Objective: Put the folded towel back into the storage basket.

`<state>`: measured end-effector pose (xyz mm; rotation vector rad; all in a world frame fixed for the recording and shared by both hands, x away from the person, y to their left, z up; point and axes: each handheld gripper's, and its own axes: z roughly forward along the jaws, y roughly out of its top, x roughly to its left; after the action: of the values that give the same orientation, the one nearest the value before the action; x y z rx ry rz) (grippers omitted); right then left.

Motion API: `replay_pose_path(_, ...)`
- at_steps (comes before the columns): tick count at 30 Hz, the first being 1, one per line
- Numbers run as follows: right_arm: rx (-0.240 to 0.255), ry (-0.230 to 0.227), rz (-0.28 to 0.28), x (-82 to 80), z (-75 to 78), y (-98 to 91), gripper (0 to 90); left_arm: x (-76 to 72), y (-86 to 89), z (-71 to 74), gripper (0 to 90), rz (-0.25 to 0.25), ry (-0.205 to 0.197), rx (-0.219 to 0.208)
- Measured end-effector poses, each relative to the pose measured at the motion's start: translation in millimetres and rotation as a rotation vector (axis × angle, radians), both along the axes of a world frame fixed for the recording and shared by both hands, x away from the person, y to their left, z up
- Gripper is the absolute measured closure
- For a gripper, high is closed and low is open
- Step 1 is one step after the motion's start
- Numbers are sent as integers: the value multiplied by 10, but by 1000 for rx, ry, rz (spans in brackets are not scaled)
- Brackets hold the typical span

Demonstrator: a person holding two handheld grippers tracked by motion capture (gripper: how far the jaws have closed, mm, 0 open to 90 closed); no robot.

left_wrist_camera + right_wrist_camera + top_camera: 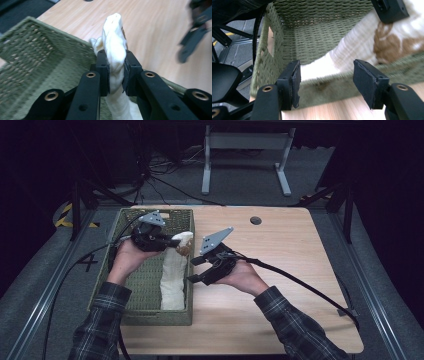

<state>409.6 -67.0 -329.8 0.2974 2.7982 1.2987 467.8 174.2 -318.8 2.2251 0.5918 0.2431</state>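
One green woven basket [150,285] sits on one wooden table [280,310]. One cream cloth with brown patches [172,280] lies in it. Two handheld grippers are there: the left gripper [172,239] and the right gripper [192,270].

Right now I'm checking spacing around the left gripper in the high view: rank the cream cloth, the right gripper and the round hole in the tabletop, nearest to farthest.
1. cream cloth: clamped in the left gripper, trailing into the green basket.
2. right gripper: beside the basket's right wall, over the table.
3. round hole: far side, toward the table's back edge.
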Motion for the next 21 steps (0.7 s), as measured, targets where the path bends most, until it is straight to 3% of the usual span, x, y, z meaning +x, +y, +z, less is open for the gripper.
replay_pose_path(3,-1,-10,-8,5,19,-111,397,52,-11,-16,780,19,5,13)
replay_pose_path(6,-1,-15,-23,3,34,-249,396,138,-16,-49,780,50,9,54)
replay_pose_path(11,4,-23,-52,8,52,-512,386,284,-20,-93,733,85,17,73)
replay_pose_path(16,14,-25,-73,20,56,-678,380,342,-16,-62,618,126,2,60)
replay_pose_path(21,16,-14,-94,41,31,-867,358,264,-65,52,459,134,-13,22)
